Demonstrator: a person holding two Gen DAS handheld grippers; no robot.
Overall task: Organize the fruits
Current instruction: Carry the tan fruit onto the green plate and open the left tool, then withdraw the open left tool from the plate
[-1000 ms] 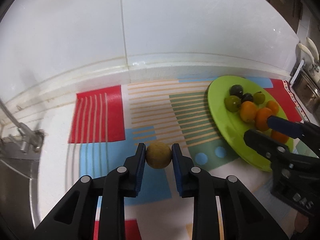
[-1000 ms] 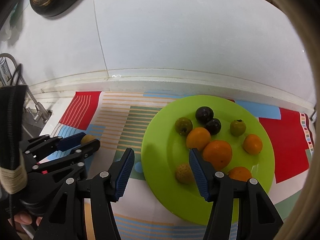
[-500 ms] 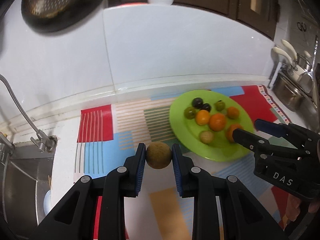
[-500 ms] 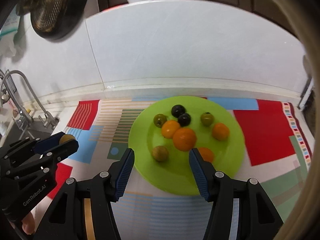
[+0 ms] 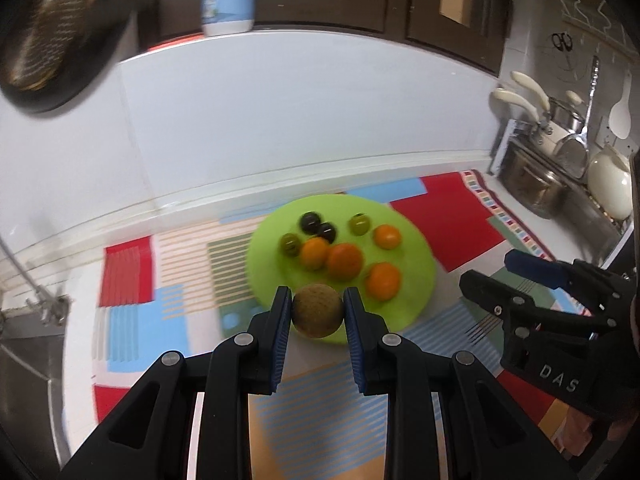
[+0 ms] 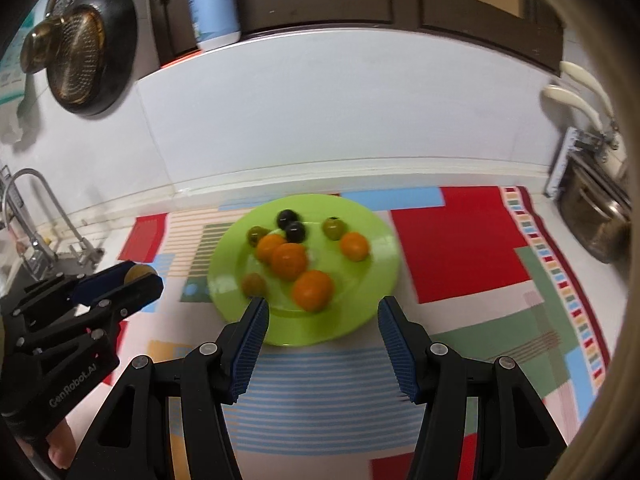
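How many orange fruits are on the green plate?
4. Round orange fruits on the round green plate: one left, the biggest in the middle, one nearest, one right. None seems hidden.

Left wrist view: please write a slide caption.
Left tongs grip a round brownish fruit above the round lime-green plate of fruits.

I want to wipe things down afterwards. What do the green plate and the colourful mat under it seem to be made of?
Green plate: probably plastic or melamine; uniform lime colour, smooth, with a glossy highlight near its left rim. Mat: lies flat, with printed blocks and stripes and a faint sheen, so perhaps vinyl or coated cloth; the blur leaves it open.
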